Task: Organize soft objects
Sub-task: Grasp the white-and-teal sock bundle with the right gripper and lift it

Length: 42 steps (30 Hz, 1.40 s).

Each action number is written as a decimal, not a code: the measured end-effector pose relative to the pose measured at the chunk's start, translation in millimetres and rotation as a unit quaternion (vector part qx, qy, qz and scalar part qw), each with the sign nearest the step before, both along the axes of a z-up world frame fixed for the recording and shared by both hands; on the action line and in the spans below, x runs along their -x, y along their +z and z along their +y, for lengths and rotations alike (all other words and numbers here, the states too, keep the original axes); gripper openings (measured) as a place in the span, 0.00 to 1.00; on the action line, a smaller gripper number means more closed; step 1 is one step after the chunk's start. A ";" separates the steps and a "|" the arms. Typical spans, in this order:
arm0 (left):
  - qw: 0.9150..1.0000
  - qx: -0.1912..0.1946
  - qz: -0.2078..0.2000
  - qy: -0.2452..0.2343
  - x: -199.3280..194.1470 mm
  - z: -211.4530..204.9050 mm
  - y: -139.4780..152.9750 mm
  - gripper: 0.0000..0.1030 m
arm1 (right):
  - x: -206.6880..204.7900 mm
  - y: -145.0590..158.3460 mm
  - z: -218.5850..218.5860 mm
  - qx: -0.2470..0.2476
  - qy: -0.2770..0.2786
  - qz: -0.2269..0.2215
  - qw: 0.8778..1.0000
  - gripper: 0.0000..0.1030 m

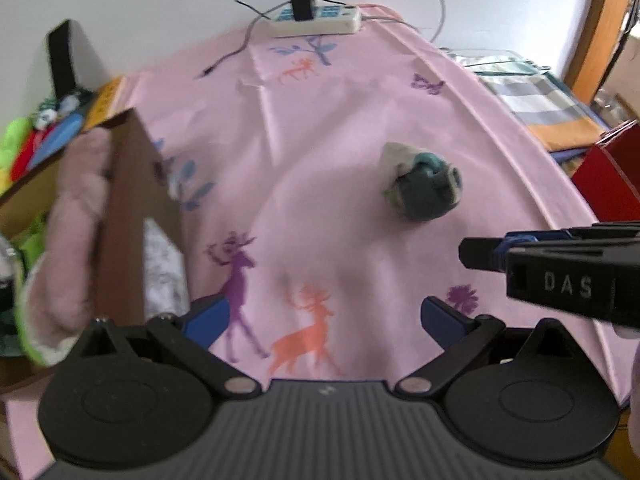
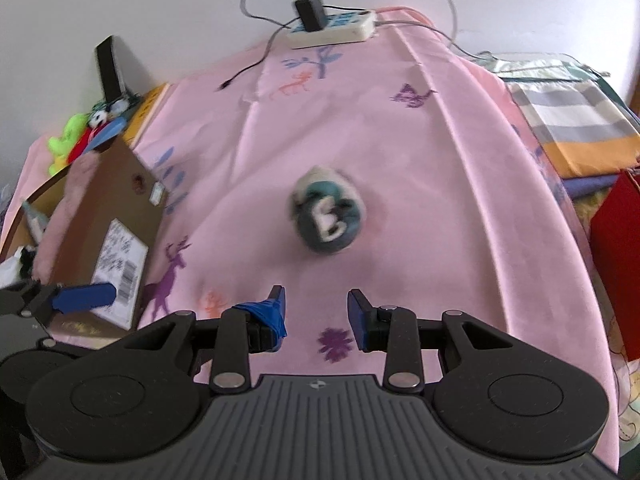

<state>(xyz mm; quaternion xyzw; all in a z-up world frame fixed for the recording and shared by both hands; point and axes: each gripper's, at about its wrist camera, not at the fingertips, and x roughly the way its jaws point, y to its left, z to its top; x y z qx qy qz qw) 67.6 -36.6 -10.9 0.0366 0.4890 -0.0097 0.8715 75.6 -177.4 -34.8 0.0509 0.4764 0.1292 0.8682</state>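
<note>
pink cloth [image 2: 420, 168] printed with deer and butterflies covers the counter. rolled sock bundle [image 2: 327, 216], teal and dark grey with a white letter shape on its face, lies alone near the middle of the cloth, blurred in both views; same bundle in left wrist view [image 1: 422, 186] sits right of centre.

right gripper [image 2: 316, 314]: blue-padded fingers apart, nothing between them, held above the cloth short of the bundle, bundle roughly in line with the gap. a purple flower print shows between the fingers.

left gripper [image 1: 320, 316]: fingers spread wide, empty, over the orange and purple deer prints. the right gripper enters this view from the right edge as a black bar.

cardboard box [image 2: 116, 216] stands at the left of the cloth, open top, shipping label on its side. pink plush item [image 1: 76, 216] lies in it, draped by the rim. behind the box, a heap of bright soft toys [image 2: 76, 140], neon green, red, blue.

white power strip [image 2: 334, 28] with a black charger plugged in rests at the far edge by the wall, cable trailing onto the cloth. folded striped fabrics [image 2: 576, 128] stacked off to the right.
</note>
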 end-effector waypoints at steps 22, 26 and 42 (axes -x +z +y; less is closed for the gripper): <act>0.991 0.106 -0.050 -0.056 -77.1 -21.6 -22.2 0.96 | -98.6 -22.7 -24.4 -0.108 -0.010 0.056 0.993 0.18; 0.990 0.123 -0.038 -0.055 -89.6 -14.7 -30.4 0.90 | -108.6 -29.6 -23.4 -0.140 0.003 0.077 0.987 0.19; 0.986 0.146 -0.024 -0.072 -87.2 -7.0 -30.8 0.54 | -100.5 -28.0 -17.0 -0.160 0.043 0.085 0.983 0.19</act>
